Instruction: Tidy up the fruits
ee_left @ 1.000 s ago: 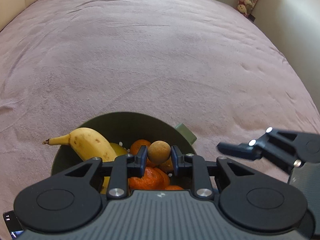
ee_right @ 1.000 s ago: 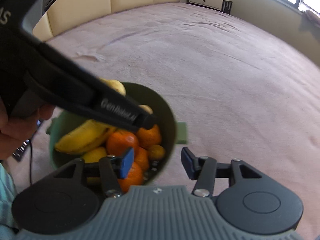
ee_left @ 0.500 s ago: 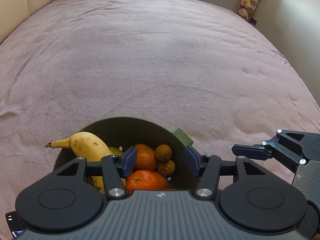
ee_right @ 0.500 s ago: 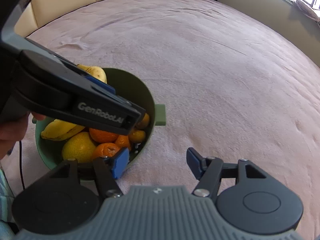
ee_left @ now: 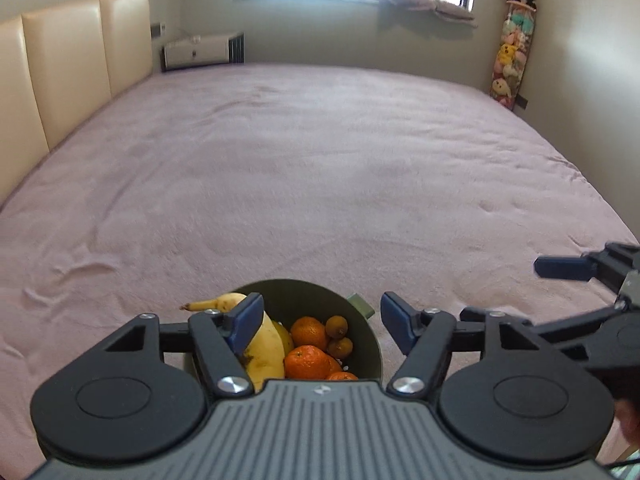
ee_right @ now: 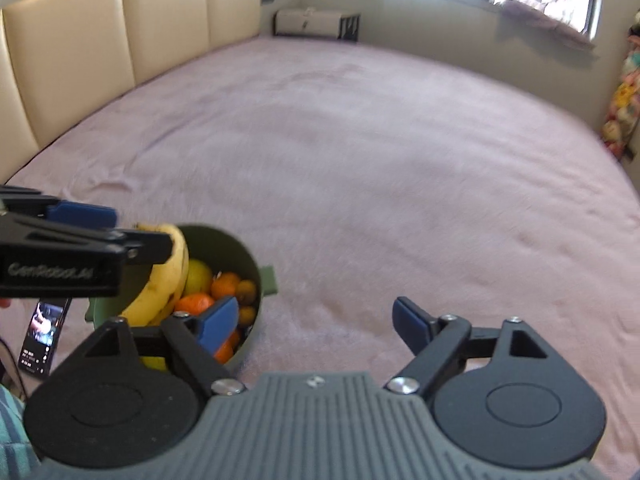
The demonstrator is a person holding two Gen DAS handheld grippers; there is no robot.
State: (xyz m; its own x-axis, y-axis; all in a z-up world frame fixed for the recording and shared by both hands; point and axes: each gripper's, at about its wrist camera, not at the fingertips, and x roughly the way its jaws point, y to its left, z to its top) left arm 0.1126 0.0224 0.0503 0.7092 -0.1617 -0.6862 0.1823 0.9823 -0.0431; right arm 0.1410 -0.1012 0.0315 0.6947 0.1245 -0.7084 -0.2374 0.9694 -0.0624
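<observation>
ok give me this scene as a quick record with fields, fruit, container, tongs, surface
container: green bowl on the pink bed cover
fruit: banana, oranges and small brownish fruits, all inside the bowl
left tongs: opening, nothing between them
right tongs: opening, nothing between them
beside bowl: phone, screen lit

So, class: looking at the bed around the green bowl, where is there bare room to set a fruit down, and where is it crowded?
Free: the pink bedspread beyond the green bowl, up to the cream headboard and the window wall, and right of the bowl's handle. Crowded: the bowl itself, heaped with banana and oranges, and the side where a phone lies.
</observation>
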